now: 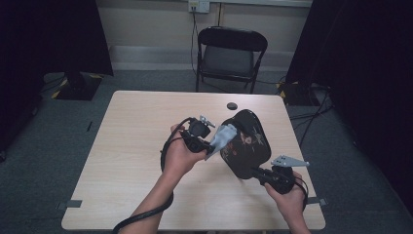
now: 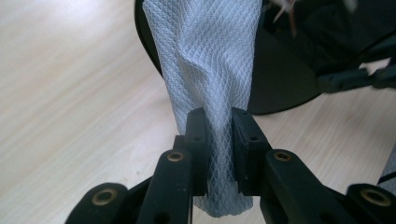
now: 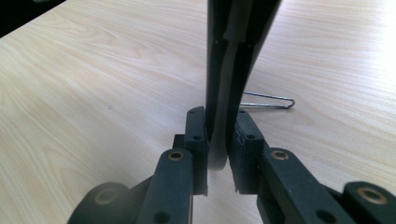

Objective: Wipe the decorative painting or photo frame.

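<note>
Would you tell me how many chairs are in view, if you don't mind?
1: a black folding chair on the floor beyond the table's far edge, by the wall. Dark side areas could hide others.

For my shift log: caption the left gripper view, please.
Left gripper shut on a grey cloth, held against the black plate above the table.

A glossy black rounded-square tray stood tilted on edge above the table, a pale grey quilted cloth draped against its left rim.

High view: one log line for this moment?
left gripper: shut on cloth | right gripper: shut on tray rim, tray tilted off table | cloth against tray face | stage: wiping
</note>
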